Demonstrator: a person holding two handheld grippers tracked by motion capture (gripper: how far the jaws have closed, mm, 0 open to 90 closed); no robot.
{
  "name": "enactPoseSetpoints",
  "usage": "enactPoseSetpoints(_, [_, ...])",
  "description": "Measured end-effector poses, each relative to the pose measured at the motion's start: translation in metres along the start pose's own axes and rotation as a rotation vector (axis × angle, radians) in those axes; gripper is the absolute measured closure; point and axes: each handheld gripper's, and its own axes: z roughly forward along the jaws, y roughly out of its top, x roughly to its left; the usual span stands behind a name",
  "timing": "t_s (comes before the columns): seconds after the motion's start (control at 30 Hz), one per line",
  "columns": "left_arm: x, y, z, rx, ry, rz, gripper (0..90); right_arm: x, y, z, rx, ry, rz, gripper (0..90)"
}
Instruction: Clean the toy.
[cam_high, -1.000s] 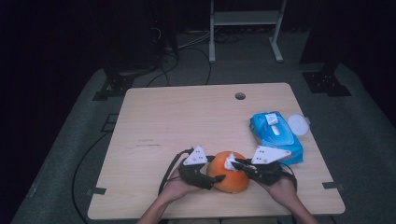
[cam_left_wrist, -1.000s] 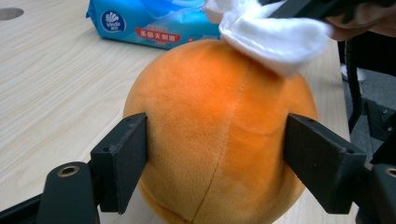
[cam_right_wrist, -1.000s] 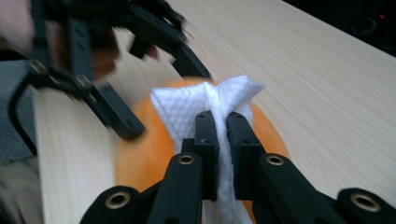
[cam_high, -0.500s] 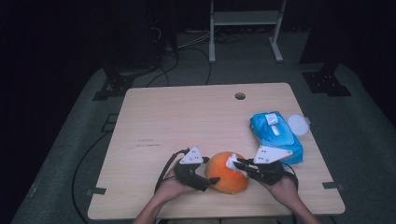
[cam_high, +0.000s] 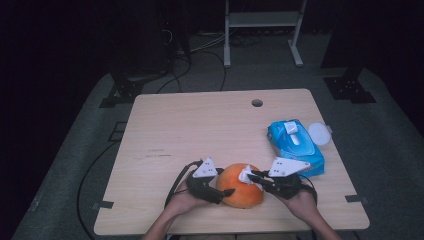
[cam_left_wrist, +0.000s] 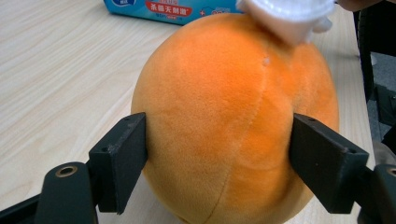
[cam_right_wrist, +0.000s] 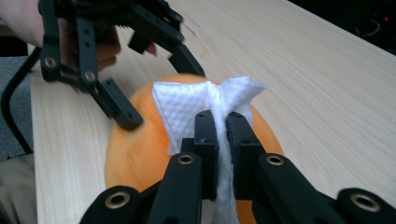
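Note:
An orange plush ball (cam_high: 239, 187) rests on the wooden table (cam_high: 200, 130) near its front edge. My left gripper (cam_high: 223, 192) is shut on the ball, one jaw pressed on each side of it (cam_left_wrist: 233, 116). My right gripper (cam_high: 253, 178) comes in from the right, shut on a folded white wipe (cam_high: 246, 176). The wipe (cam_right_wrist: 205, 102) lies against the top of the ball (cam_right_wrist: 135, 154) and sticks out past the right gripper (cam_right_wrist: 223, 126) jaws. In the left gripper view, the wipe (cam_left_wrist: 285, 14) sits on the ball's crown.
A blue pack of wet wipes (cam_high: 295, 145) lies just behind my right hand, with a white round lid (cam_high: 319, 133) beside it at the table's right edge. A cable hole (cam_high: 257, 103) sits near the far edge. The left gripper (cam_right_wrist: 112, 70) shows beyond the ball.
My left hand has shifted slightly left while still holding the ball. The right gripper keeps the wipe on the ball's top.

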Motion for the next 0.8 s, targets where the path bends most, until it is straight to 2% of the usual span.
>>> enactPoseSetpoints(0.1, [-0.001, 0.003, 0.0, -0.003, -0.008, 0.005, 21.7, -0.005, -0.011, -0.007, 0.012, -0.015, 0.024, 83.2])
enactPoseSetpoints(0.13, [-0.002, 0.005, 0.0, -0.021, -0.016, 0.005, 19.4, -0.006, -0.015, -0.009, 0.017, -0.02, 0.033, 83.2])
enactPoseSetpoints(0.2, [-0.005, 0.012, 0.0, -0.053, -0.015, 0.03, 11.8, -0.007, -0.02, -0.013, 0.021, -0.027, 0.045, 83.2])
enactPoseSetpoints(0.23, [-0.008, 0.015, 0.002, -0.061, -0.018, 0.046, 11.4, -0.008, -0.022, -0.014, 0.023, -0.03, 0.044, 83.2])
enactPoseSetpoints(0.33, [-0.012, 0.019, 0.009, -0.036, 0.0, 0.077, 13.3, -0.007, -0.019, -0.013, 0.019, -0.025, 0.047, 83.3])
enactPoseSetpoints(0.47, [-0.009, 0.017, 0.008, -0.033, -0.006, 0.045, 16.3, 0.003, -0.006, -0.004, -0.01, 0.007, 0.017, 83.2])
enactPoseSetpoints(0.57, [-0.009, 0.014, 0.007, -0.006, 0.016, 0.051, 21.3, 0.009, 0.004, 0.005, -0.024, 0.023, -0.009, 83.2])
enactPoseSetpoints(0.6, [-0.006, 0.012, 0.005, -0.01, 0.008, 0.028, 22.3, 0.009, 0.005, 0.006, -0.021, 0.022, -0.015, 83.2])
enactPoseSetpoints(0.7, [0.002, 0.003, 0.0, -0.003, 0.001, -0.021, 23.8, 0.004, 0.0, 0.003, -0.018, 0.017, 0.0, 83.2])
enactPoseSetpoints(0.8, [0.003, 0.001, -0.002, -0.003, -0.008, -0.031, 23.8, -0.004, -0.012, -0.005, -0.003, 0.002, 0.031, 83.2])
